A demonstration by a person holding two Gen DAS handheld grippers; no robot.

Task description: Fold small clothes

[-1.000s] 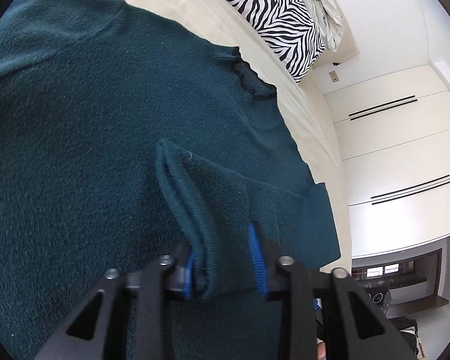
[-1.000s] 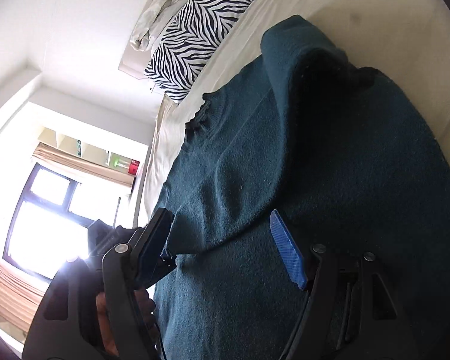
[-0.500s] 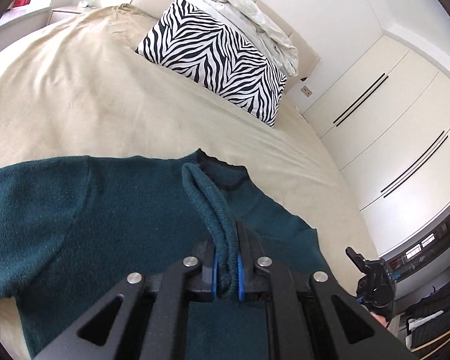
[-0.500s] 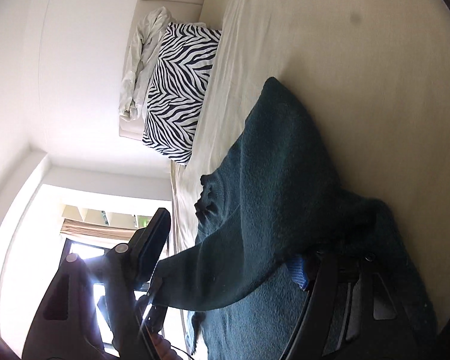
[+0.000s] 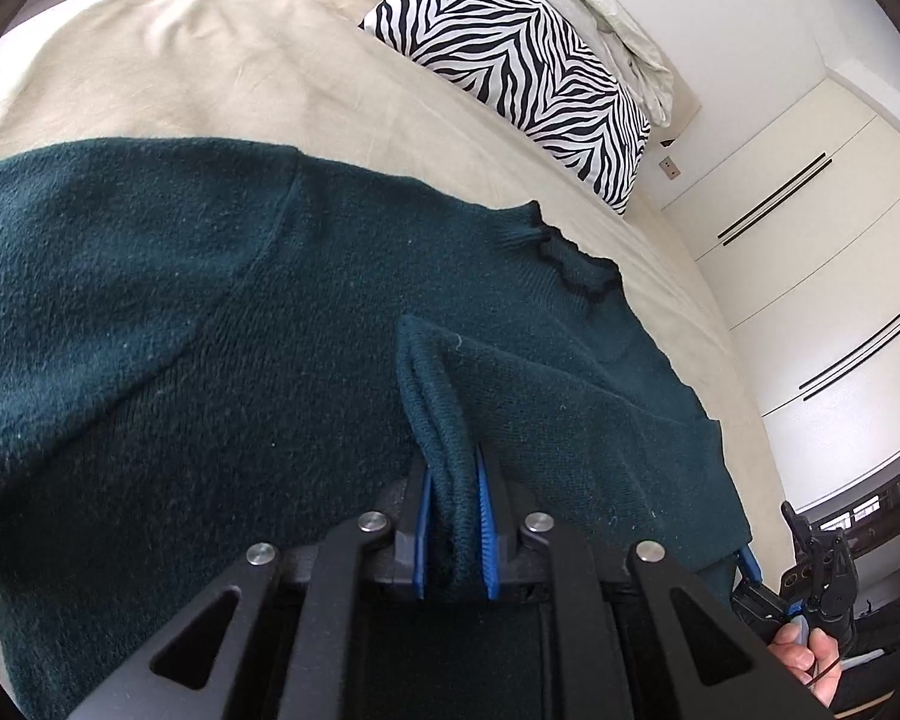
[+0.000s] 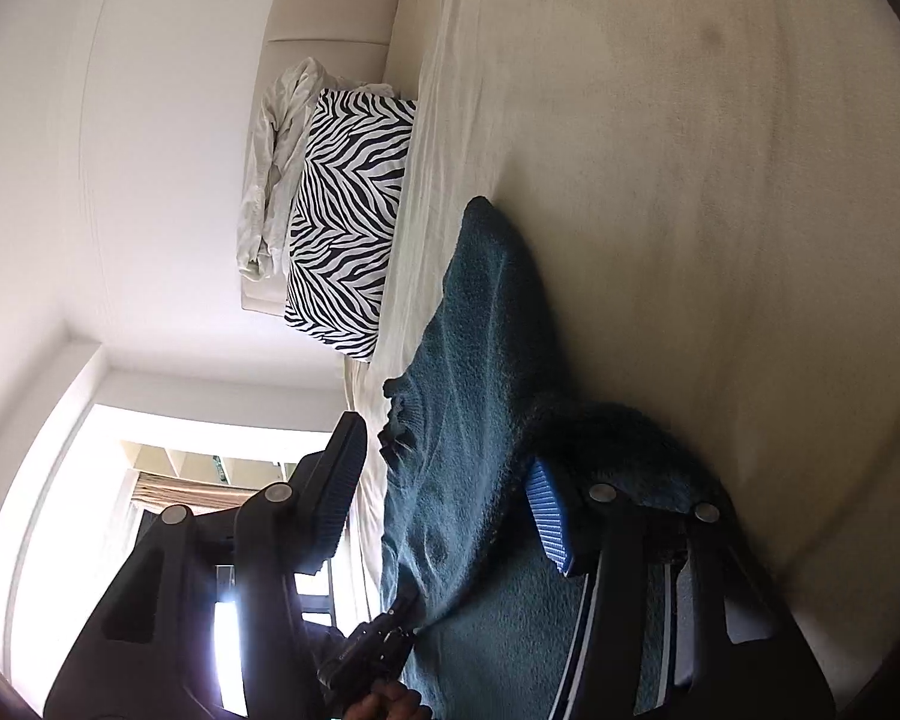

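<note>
Two tongs worked one dark green sweater [image 5: 222, 324], which lay spread on the beige bed [image 5: 210, 60] across the middle and lower frame. The left tongs [image 5: 455, 516] were clamped on a doubled ribbed edge [image 5: 432, 396]; the right tongs [image 6: 444, 504] were closing, knit between but not yet pressed. The knit looked soft, light and limp, best taken at hems or cuffs.
</note>
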